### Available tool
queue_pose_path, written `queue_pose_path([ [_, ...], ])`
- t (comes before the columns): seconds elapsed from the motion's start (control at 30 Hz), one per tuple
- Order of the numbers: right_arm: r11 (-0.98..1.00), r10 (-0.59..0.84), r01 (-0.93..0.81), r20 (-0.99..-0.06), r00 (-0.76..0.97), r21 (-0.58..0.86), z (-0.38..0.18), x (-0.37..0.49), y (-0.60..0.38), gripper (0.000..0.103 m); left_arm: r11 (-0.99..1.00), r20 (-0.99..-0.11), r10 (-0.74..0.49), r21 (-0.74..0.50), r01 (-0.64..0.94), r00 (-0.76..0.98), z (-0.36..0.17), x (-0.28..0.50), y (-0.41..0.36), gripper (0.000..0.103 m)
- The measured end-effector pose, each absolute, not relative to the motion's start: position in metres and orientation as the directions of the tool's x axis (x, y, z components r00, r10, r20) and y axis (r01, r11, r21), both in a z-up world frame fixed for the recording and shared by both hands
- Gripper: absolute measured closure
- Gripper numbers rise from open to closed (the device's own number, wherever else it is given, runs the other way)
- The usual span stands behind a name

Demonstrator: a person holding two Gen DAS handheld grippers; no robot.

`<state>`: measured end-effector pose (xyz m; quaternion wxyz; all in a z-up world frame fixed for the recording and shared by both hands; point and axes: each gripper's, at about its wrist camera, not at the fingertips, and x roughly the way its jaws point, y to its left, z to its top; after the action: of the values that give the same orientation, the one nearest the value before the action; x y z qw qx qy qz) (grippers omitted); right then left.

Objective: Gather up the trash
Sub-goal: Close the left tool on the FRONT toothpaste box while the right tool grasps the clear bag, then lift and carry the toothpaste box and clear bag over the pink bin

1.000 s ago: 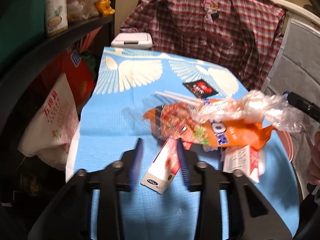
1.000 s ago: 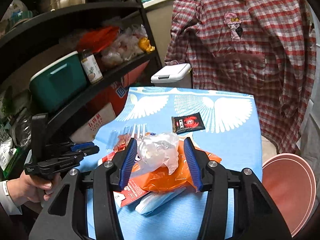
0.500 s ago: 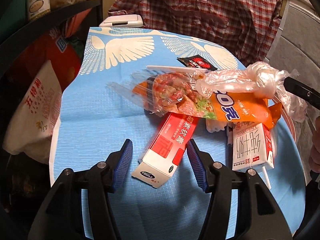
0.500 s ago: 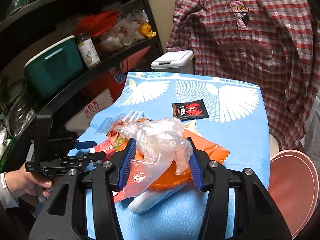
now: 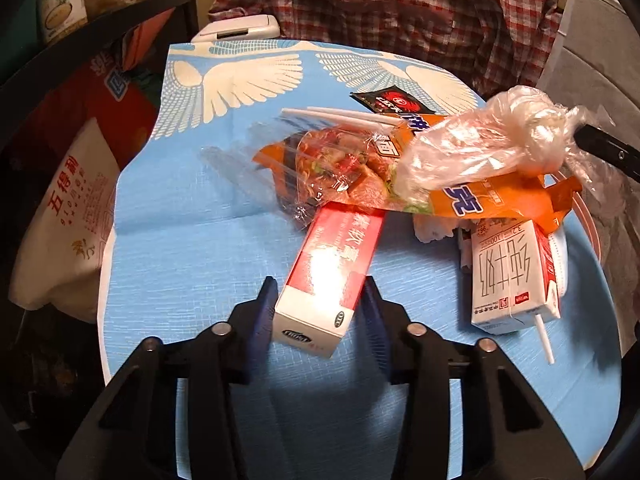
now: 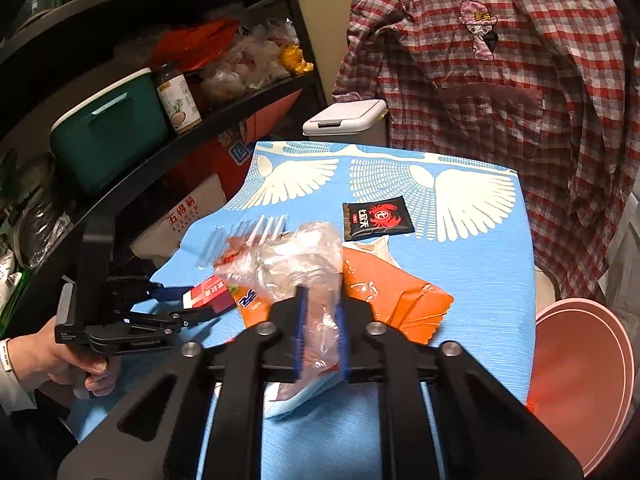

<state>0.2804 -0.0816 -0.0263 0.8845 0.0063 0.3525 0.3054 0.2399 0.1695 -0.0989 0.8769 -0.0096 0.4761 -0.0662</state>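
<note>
A red and white toothpaste box (image 5: 336, 256) lies on the blue tablecloth (image 5: 192, 240). My left gripper (image 5: 319, 304) straddles its near end, jaws closing, both pads touching the box sides. A crumpled clear plastic bag (image 6: 296, 256) rests on an orange noodle wrapper (image 6: 400, 296). My right gripper (image 6: 320, 320) is closing and pinches the bag's near end. In the left wrist view the bag (image 5: 480, 140) stretches toward that gripper (image 5: 608, 152). A white milk carton (image 5: 508, 276) with a straw lies to the right, a black sachet (image 6: 374, 216) farther back.
Clear plastic forks (image 6: 248, 232) lie beside the wrapper. A pink tub (image 6: 580, 380) stands off the table's right edge, a white lidded bin (image 6: 344, 120) behind it. Dark shelves (image 6: 120, 80) crowd the left side. A plaid shirt (image 6: 500, 80) hangs at the back.
The right gripper's jaws went from wide apart around the plastic bag to pinched on it. The left gripper sank toward the box, widened, then narrowed onto its sides.
</note>
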Motion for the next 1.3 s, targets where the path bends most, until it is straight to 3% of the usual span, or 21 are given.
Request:
queue_pose_path([
  [0.7, 0.825, 0.548, -0.521, -0.534, 0.644, 0.218, 0.019, 0.242, -0.106, 0.098, 0.993, -0.827, -0.093, -0.037, 0.111, 0.555, -0.047, 0.191, 0.175, 0.069],
  [1.3, 0.858, 0.51, -0.469, -0.468, 0.721, 0.212, 0.051, 0.204, -0.141, 0.098, 0.996, -0.69, -0.088, -0.059, 0.065, 0.718, 0.039, 0.151, 0.149, 0.069],
])
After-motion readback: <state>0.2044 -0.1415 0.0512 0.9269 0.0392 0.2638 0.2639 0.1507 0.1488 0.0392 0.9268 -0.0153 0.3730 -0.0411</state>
